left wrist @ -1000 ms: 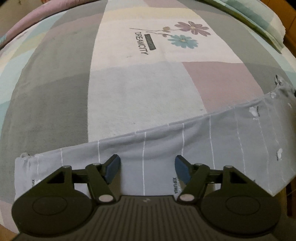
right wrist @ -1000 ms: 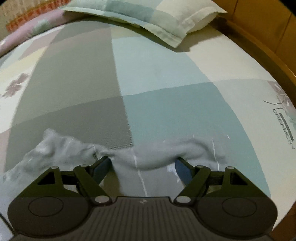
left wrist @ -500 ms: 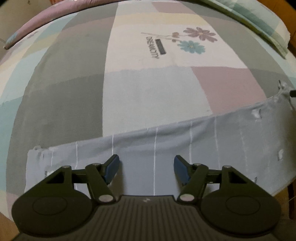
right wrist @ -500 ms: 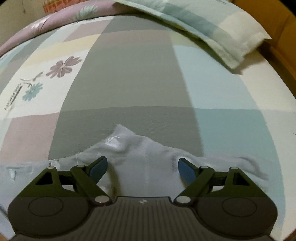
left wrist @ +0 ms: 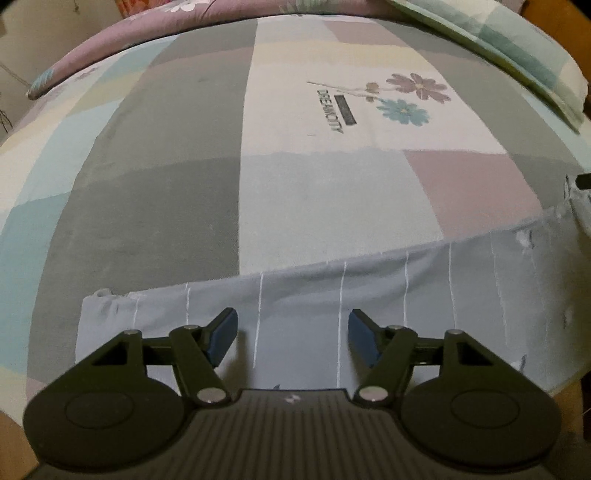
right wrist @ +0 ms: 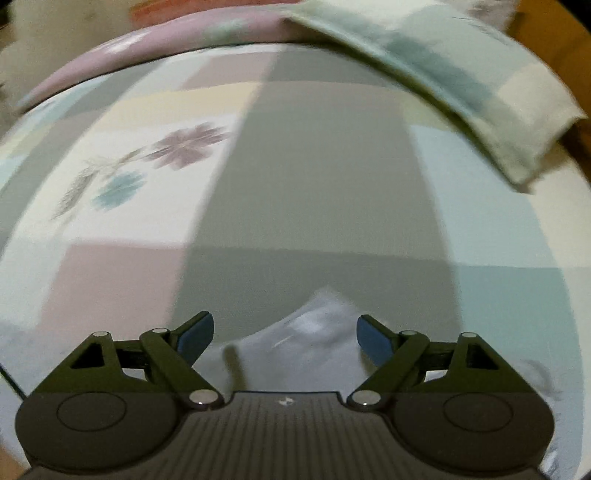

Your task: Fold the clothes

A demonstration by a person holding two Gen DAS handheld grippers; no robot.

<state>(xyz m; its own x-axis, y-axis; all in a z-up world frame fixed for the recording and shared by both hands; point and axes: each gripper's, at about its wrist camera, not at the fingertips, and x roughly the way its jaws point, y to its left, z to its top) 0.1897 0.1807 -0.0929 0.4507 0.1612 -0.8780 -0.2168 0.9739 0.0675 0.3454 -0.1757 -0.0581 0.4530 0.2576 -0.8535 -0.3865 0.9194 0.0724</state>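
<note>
**Grippers poised over grey garment on patchwork bed**

Grey cloth (left wrist: pixel 369 295) with thin white stripes lies spread flat across the near part of the bed (left wrist: pixel 184 184), its upper edge running as a slanted line from low on the left to higher on the right in the left wrist view. The left gripper (left wrist: pixel 291 332) points steeply down over the cloth, fingers (left wrist: pixel 221 334) well apart, nothing clamped between them; whether the tips touch the fabric cannot be told. At the cloth's left end the hem is slightly puckered, and small pale marks dot its right part.

The right wrist view is blurred. There the right gripper (right wrist: pixel 284 334) hangs over a raised, pointed fold of the same cloth (right wrist: pixel 310 332), which sits between the spread fingers (right wrist: pixel 373 341); they stand wide apart, and the pads do not appear to press on it.

Beyond the garment the bedsheet shows blocks of grey, pink, cream and pale blue, with a printed pair of flowers (left wrist: pixel 410 96) and a line of lettering beside them. A checked pillow (left wrist: pixel 517 48) lies at the far right corner of the bed, and a mauve quilt (left wrist: pixel 147 33) runs along the far edge.
</note>
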